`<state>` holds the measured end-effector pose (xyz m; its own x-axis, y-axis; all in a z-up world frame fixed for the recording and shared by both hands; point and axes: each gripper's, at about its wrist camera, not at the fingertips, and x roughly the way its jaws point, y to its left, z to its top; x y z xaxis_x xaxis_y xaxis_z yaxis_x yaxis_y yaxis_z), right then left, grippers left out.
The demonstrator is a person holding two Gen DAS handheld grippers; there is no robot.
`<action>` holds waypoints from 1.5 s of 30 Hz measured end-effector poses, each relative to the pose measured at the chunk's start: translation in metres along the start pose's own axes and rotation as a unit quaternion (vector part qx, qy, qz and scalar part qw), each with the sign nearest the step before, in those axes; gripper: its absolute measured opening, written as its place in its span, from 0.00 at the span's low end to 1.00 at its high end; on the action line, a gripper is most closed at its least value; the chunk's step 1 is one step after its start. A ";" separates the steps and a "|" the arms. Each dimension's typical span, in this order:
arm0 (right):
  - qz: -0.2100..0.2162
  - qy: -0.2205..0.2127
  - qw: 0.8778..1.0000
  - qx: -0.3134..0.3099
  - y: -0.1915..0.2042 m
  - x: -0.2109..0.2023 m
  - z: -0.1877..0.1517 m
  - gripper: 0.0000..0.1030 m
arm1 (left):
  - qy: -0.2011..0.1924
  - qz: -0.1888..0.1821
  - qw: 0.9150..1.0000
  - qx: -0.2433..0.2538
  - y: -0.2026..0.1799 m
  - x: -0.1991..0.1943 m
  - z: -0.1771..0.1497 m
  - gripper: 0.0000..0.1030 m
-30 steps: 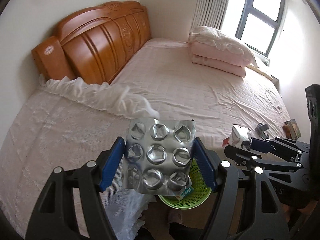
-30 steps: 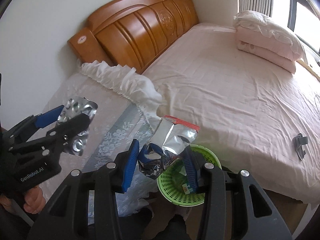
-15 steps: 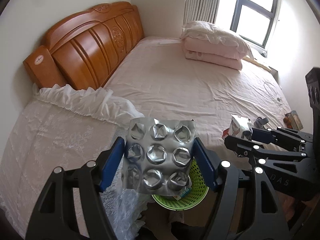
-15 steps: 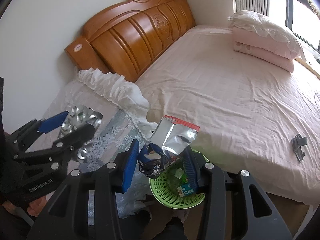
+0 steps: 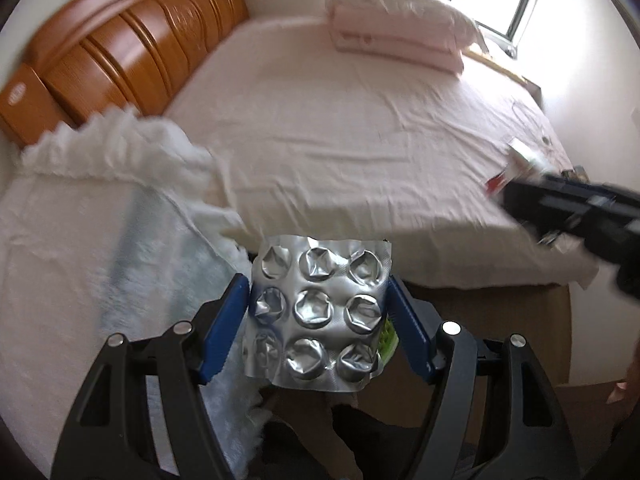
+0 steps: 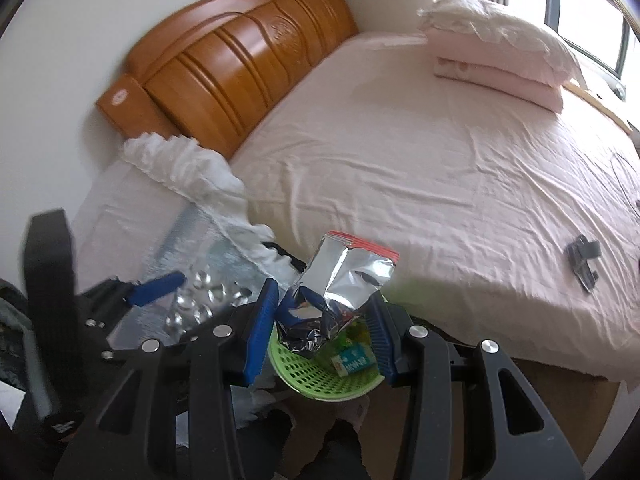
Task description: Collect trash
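Both jaws loaded: blister sheet (image 5: pixel 318 314), foil pouch (image 6: pixel 340 280), over basket (image 6: pixel 316 372) rim.

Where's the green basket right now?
In the right wrist view the green basket sits low at centre on the floor beside the bed, directly beneath the foil pouch gripped by the right hand-held gripper.

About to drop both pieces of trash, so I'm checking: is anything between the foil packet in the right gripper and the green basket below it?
Nothing visible does. The foil packet hangs over the green basket, whose open top holds only a small carton.
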<state>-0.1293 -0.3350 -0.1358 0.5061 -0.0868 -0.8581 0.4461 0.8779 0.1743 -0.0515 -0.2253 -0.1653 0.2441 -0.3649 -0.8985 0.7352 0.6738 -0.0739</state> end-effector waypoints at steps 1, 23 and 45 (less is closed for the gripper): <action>-0.004 0.005 1.000 0.004 -0.006 0.002 -0.002 0.43 | 0.007 -0.005 1.000 -0.001 -0.001 0.007 -0.003 0.66; -0.020 0.005 1.000 0.018 -0.031 0.004 0.002 0.43 | 0.020 -0.010 1.000 -0.014 -0.008 0.016 -0.007 0.92; -0.015 0.130 0.991 0.010 0.039 0.119 -0.024 0.91 | -0.057 0.071 0.990 -0.103 0.095 -0.082 -0.026 0.92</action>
<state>-0.0687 -0.2996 -0.2427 0.2853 0.0133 -0.9583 0.4744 0.8668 0.1533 -0.0186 -0.1143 -0.1097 0.4137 -0.3191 -0.8527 0.5462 0.8363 -0.0479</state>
